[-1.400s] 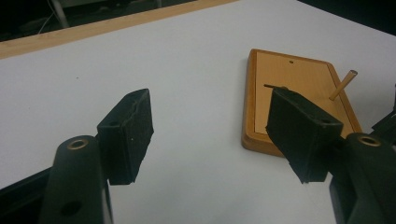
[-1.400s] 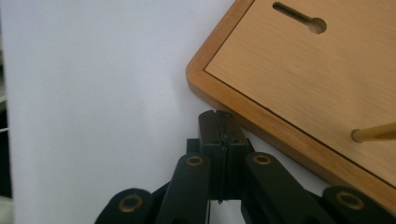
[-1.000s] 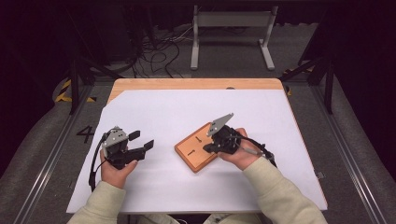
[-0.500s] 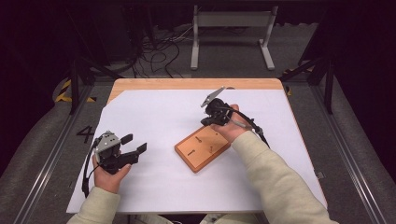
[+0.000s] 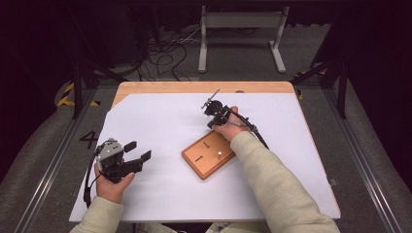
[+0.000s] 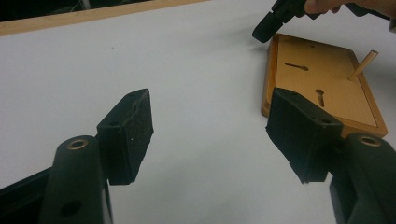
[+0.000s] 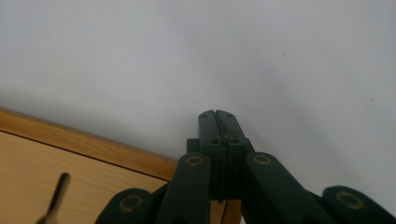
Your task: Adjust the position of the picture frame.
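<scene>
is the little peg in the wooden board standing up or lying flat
Standing, tilted: the thin wooden peg rises at a slant from the flat orange-brown wooden board.

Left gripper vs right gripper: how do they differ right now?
The left gripper has its jaws wide open; the right gripper has them pressed shut on nothing. The left sits near the table's front-left, apart from the wooden board; the right is just beyond the board. Both are black and hand-held.

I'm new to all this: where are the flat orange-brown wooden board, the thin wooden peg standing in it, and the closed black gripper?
Wooden board point(image 5: 210, 156), high view, top face.
Wooden peg point(image 6: 363, 65), left gripper view, mid-shaft.
Right gripper point(image 7: 218, 122), right gripper view, shut tips.
</scene>
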`<action>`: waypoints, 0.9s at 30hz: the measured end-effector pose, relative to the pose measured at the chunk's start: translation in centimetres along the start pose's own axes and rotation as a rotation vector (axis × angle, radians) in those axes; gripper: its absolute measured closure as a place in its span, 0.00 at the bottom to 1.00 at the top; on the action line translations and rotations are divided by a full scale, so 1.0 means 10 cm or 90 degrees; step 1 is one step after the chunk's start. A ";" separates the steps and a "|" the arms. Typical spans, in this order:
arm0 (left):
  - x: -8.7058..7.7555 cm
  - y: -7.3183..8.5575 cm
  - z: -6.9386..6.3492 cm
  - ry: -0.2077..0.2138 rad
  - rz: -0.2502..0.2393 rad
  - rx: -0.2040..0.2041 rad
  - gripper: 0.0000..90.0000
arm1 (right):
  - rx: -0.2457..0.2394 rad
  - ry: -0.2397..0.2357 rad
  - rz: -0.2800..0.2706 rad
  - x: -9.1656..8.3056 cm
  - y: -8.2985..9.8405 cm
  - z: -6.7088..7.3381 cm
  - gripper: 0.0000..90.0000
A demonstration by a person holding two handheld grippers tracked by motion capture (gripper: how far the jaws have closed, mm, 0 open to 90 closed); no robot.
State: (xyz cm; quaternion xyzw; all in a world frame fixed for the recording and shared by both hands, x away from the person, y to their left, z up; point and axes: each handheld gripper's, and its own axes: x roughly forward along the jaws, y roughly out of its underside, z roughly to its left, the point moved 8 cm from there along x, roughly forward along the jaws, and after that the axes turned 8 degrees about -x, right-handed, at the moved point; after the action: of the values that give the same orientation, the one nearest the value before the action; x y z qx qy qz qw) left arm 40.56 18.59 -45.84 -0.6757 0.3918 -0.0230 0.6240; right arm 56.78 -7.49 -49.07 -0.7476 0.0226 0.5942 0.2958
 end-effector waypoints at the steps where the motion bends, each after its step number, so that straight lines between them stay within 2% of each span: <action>1: 0.00 0.00 0.00 0.001 0.001 -0.002 0.35 | 0.007 -0.004 0.013 0.03 0.03 -0.02 1.00; 4: 0.02 0.00 -0.01 0.003 0.002 -0.001 0.35 | 0.009 -0.007 0.013 0.03 0.04 -0.03 1.00; 7: 0.02 -0.01 -0.03 0.006 0.000 0.002 0.35 | 0.002 -0.004 0.034 0.01 0.06 -0.01 1.00; 13: 0.04 -0.01 -0.10 0.016 0.002 0.011 0.35 | 0.002 -0.013 0.075 -0.11 0.26 0.05 1.00; 23: 0.09 -0.01 -0.25 0.039 0.017 0.029 0.36 | 0.008 -0.040 0.088 -0.27 0.48 0.21 1.00; 27: 0.11 -0.01 -0.31 0.052 0.024 0.041 0.39 | 0.012 -0.050 0.080 -0.32 0.56 0.27 1.00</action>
State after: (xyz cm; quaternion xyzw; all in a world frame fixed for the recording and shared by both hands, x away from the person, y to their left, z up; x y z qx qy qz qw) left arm 39.74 15.42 -45.58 -0.6463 0.4289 -0.0516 0.6291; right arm 51.36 -11.87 -48.85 -0.7182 0.0639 0.6400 0.2656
